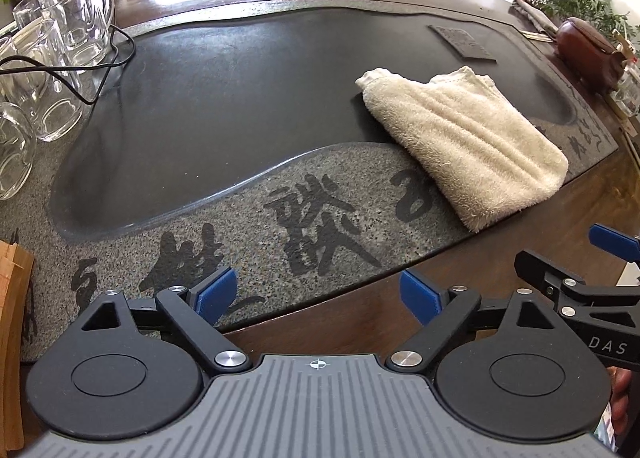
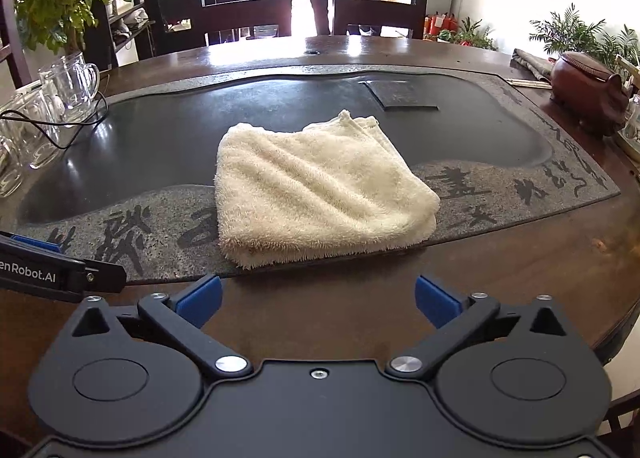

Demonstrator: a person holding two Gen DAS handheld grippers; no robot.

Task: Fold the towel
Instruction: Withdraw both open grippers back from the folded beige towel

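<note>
A cream towel (image 2: 316, 185) lies folded in a thick square on the stone tea tray (image 2: 160, 145), its near edge at the tray's front rim. In the left wrist view the same towel (image 1: 468, 137) sits to the right. My right gripper (image 2: 318, 300) stands open just short of the towel, over the wooden table, nothing between its blue pads (image 2: 200, 300). My left gripper (image 1: 318, 294) is open too, above the tray's front edge, left of the towel and apart from it. The right gripper's finger shows at the right edge (image 1: 576, 278) of the left wrist view.
Glass mugs (image 1: 60, 41) and a black cable (image 1: 100, 69) crowd the tray's left side. A brown clay pot (image 2: 588, 93) stands at the right. A dark square slab (image 2: 400, 95) lies behind the towel. Chairs, plants and two standing people are beyond the table.
</note>
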